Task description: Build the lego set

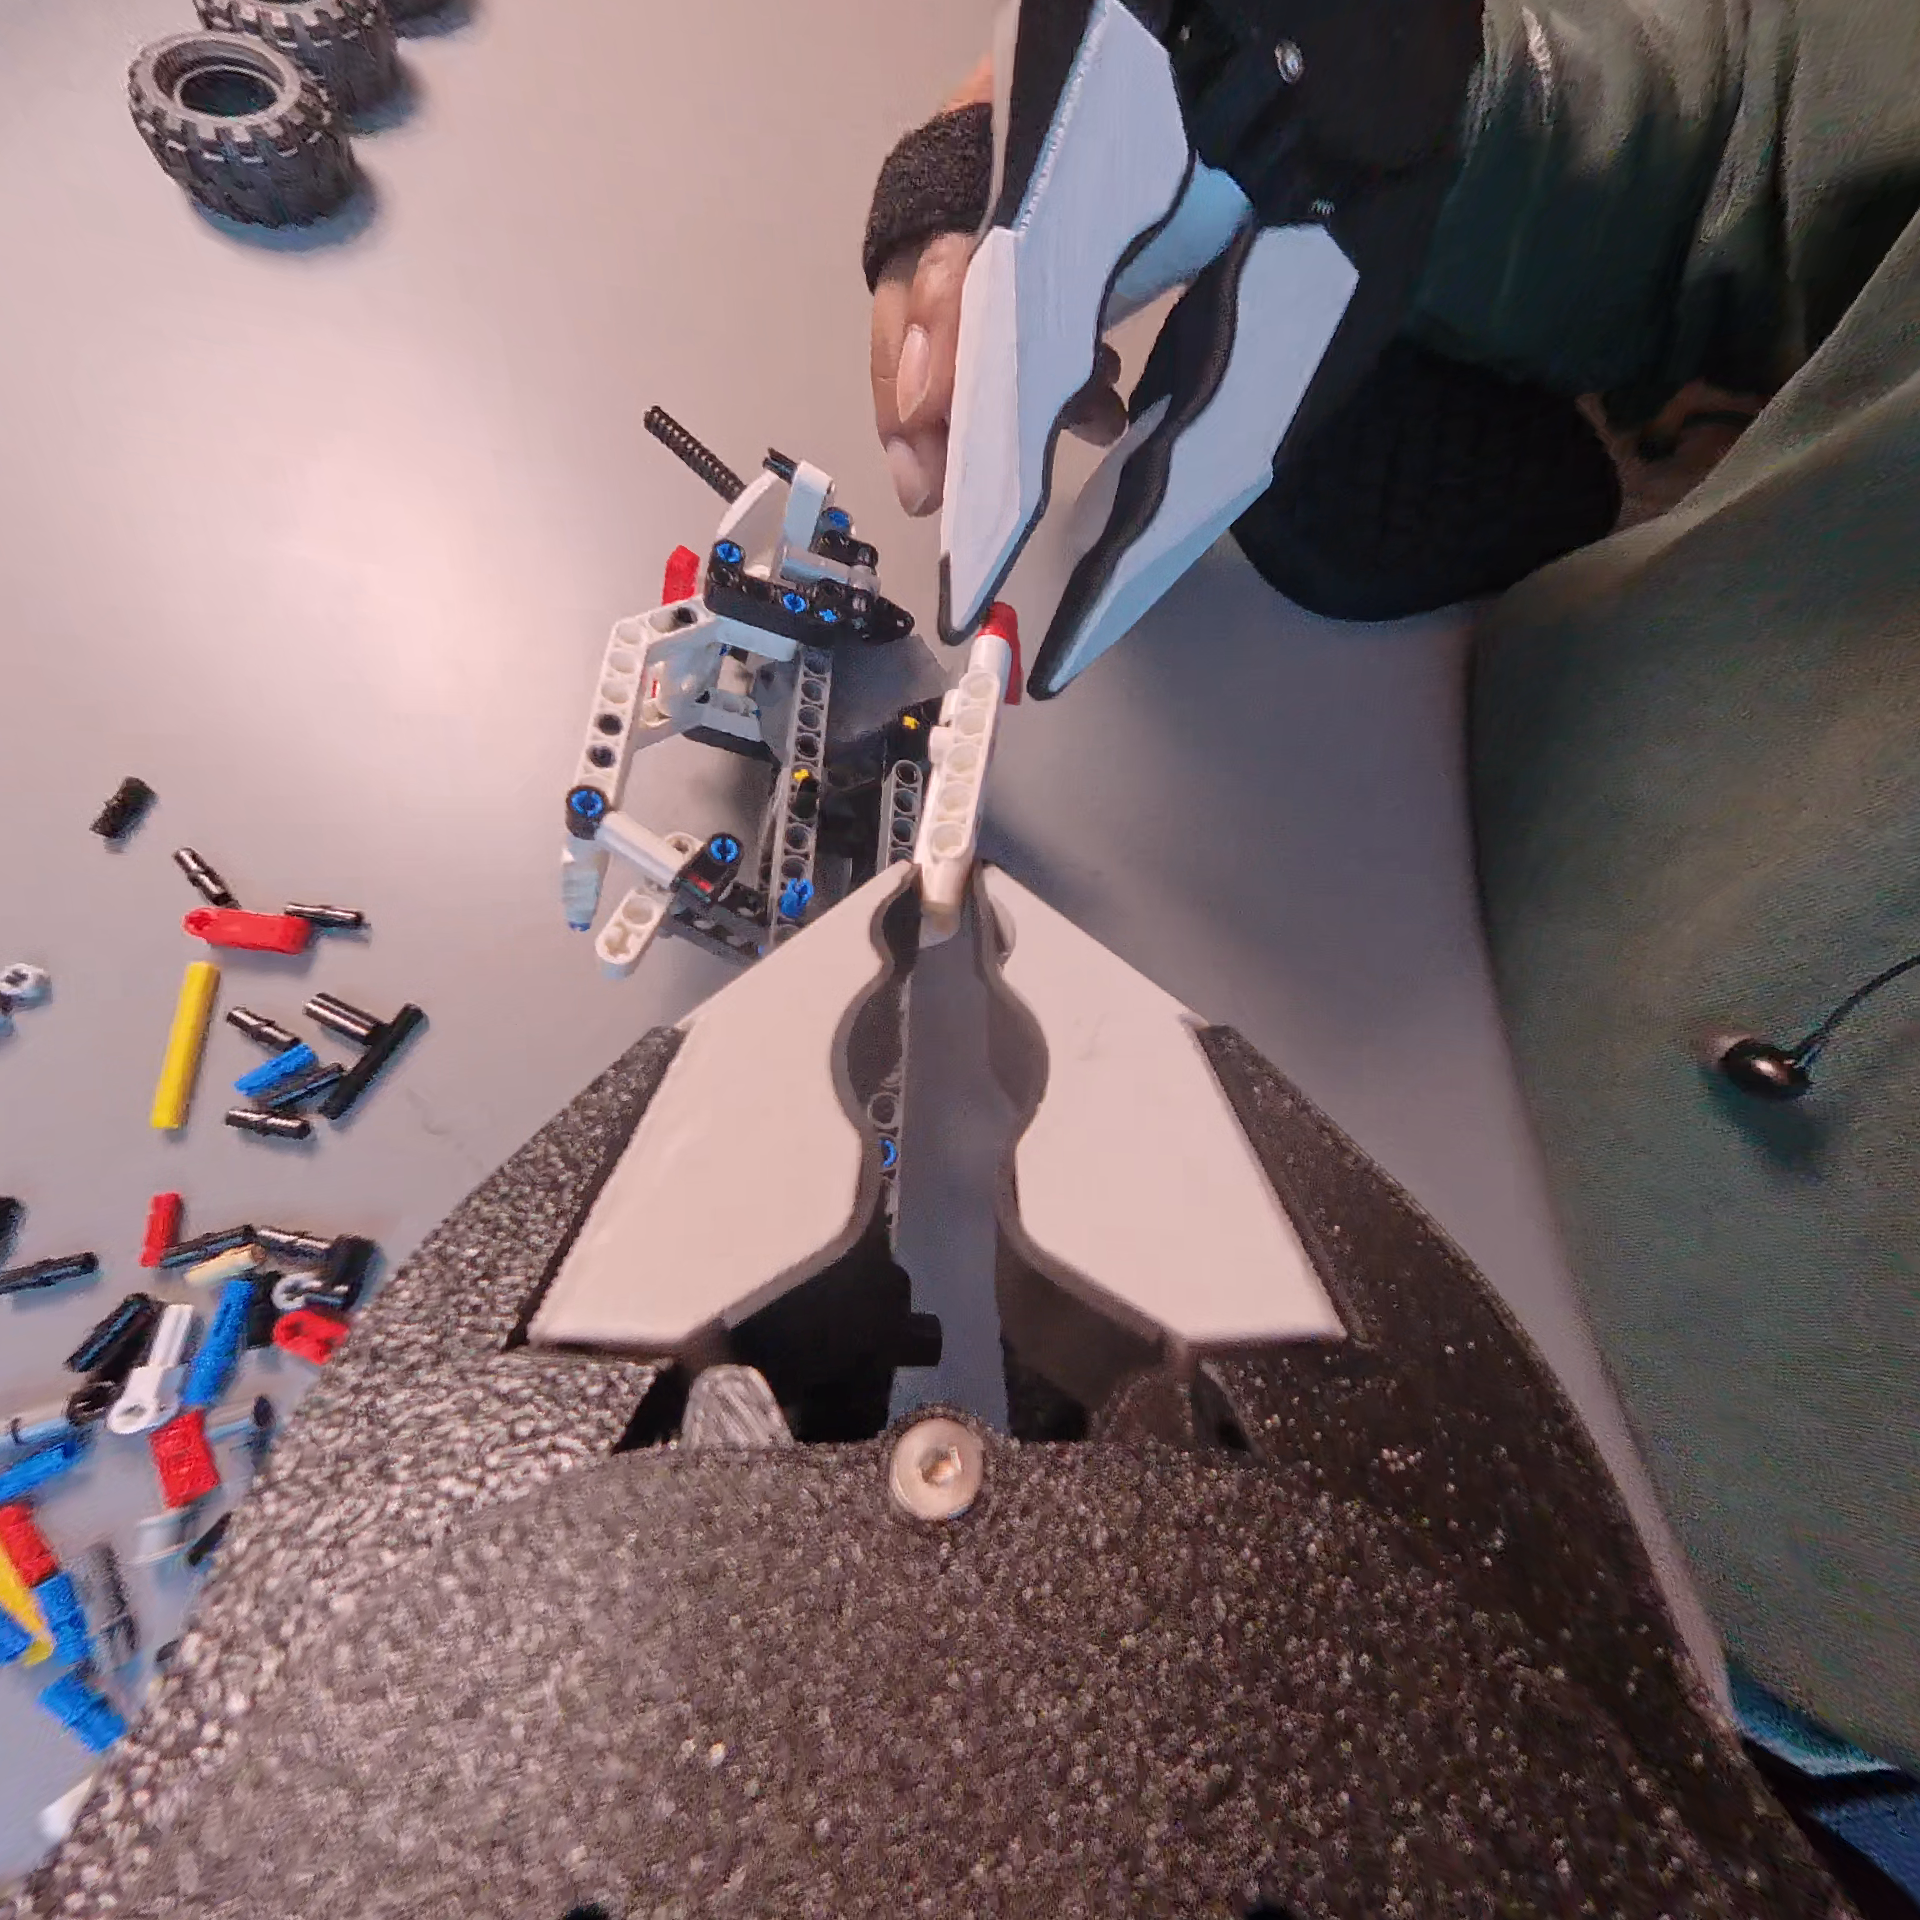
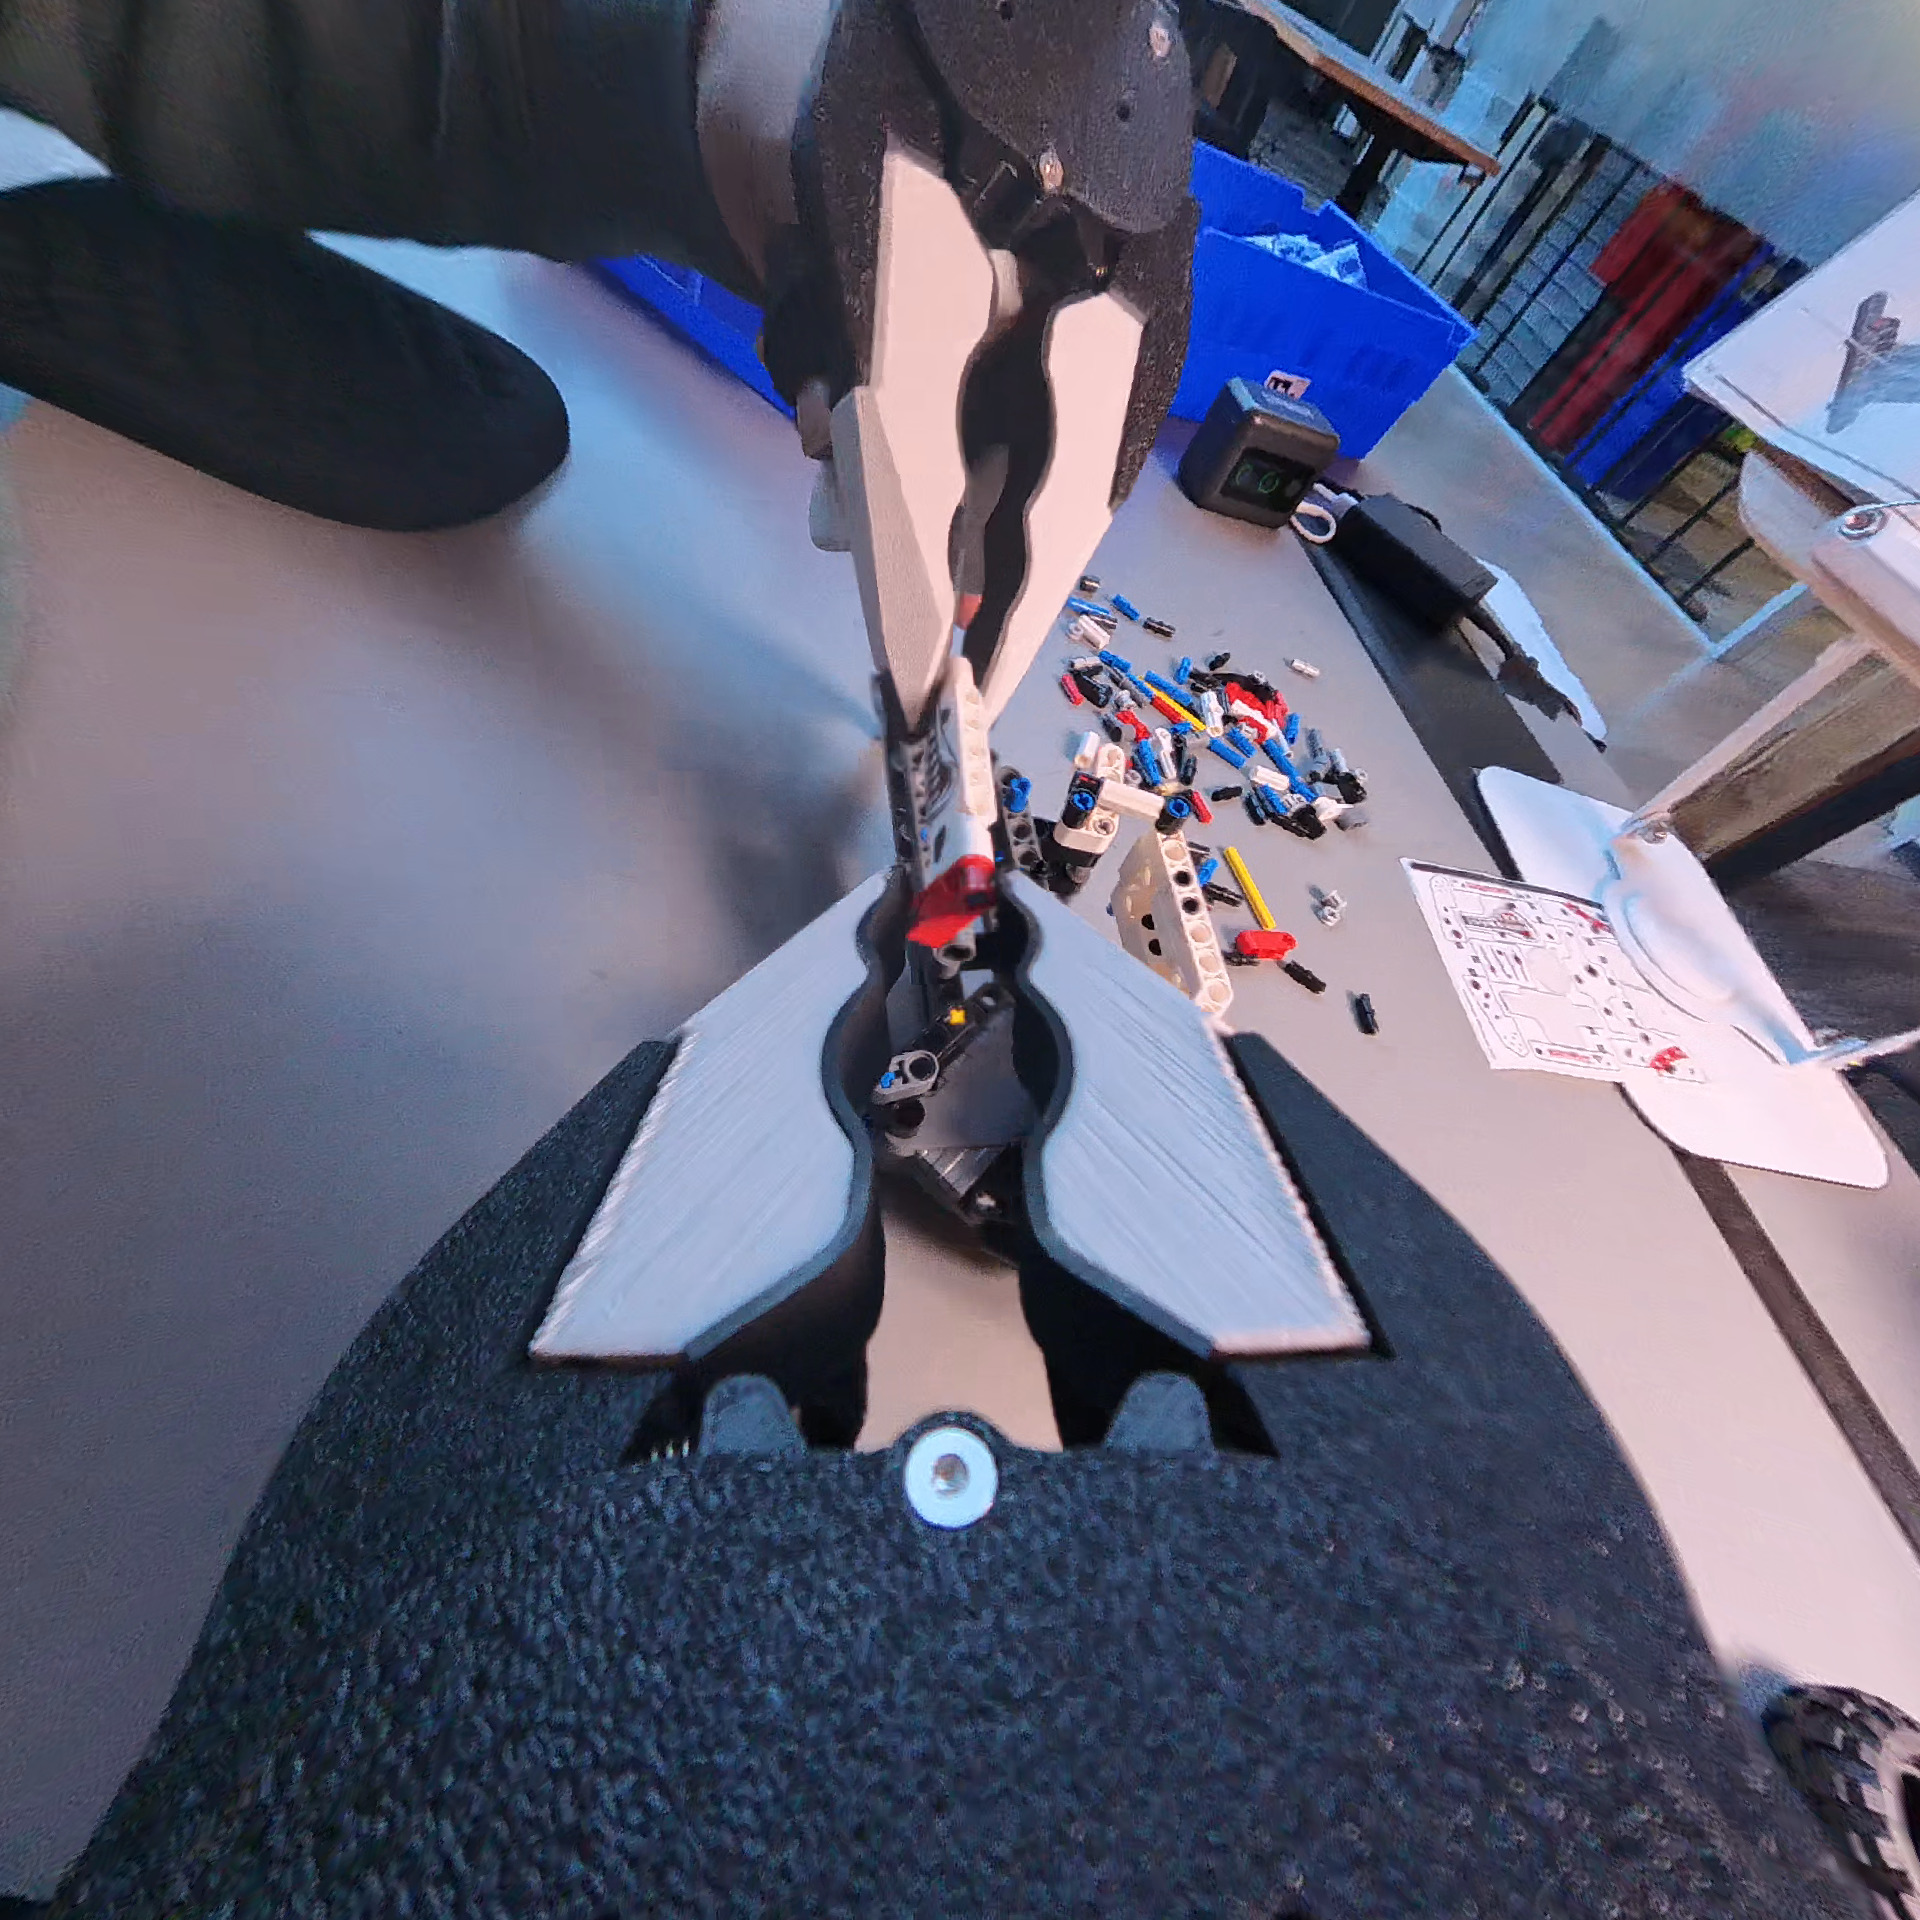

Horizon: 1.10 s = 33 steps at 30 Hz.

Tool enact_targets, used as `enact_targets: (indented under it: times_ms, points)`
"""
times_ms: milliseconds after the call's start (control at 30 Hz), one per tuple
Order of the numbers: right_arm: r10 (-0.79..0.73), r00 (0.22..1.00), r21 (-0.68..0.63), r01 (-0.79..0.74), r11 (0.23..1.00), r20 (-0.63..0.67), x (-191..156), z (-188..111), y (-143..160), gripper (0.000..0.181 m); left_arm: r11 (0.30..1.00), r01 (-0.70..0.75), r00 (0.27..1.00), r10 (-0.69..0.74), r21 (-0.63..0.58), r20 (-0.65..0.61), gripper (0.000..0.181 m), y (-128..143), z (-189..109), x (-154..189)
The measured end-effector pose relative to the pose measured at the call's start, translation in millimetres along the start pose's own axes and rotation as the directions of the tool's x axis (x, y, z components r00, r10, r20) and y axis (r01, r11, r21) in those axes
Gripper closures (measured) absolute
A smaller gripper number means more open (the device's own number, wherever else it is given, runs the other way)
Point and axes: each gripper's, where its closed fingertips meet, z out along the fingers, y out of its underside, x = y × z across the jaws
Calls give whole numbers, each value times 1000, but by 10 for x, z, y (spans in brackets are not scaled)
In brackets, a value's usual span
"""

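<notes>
Now each hand-held gripper, left [image 1: 940, 894] and right [image 2: 951, 894], pinches one end of the white beam [image 1: 961, 779].

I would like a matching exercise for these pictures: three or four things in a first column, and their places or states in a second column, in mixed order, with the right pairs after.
Things:
1. white beam
2. tyres
3. yellow axle
4. printed sheet

Places or states:
A. lying flat among loose pieces
B. partly under a white stand base
C. held at both ends by the two grippers
D. at the far left corner of the left wrist view

Pairs: 1-C, 2-D, 3-A, 4-B
</notes>
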Motion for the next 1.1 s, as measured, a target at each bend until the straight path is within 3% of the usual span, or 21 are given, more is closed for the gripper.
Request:
enact_targets:
  times_ms: [267, 467, 600, 700, 867, 900, 933, 1100]
  points:
    - [-232, 966, -94, 222, 971, -112, 93, 71, -34, 147, 965, 261, 952, -261, -17, -159, 174, -27, -6, 19]
    - [-405, 909, -208, 379, 902, -98, 121, 192, -36, 150, 872, 488, 825, -472, -28, -312, 174, -112, -33, -28]
    - [-425, 899, -234, 393, 889, -104, 173, 225, -14, 156, 819, 574, 756, -542, -27, -366, 174, -145, -55, -59]
    - [-309, 948, -174, 292, 940, -76, 177, 209, -72, 157, 780, 626, 708, -571, -6, -416, 174, -194, -97, -61]
    - [12, 997, -76, -6, 997, 76, 244, 117, -27, 158, 816, 566, 790, -496, 118, -360, 161, -288, -272, -187]
    - [65, 991, -56, -59, 997, 113, 247, 89, -18, 173, 830, 540, 818, -477, 141, -321, 156, -284, -308, -225]
    - [109, 985, -31, -105, 994, 133, 268, 68, -23, 173, 848, 504, 849, -452, 164, -274, 153, -269, -339, -264]
    - [147, 976, -48, -141, 989, 160, 290, 72, 55, 174, 907, 378, 924, -355, 188, -143, 149, -151, -379, -258]
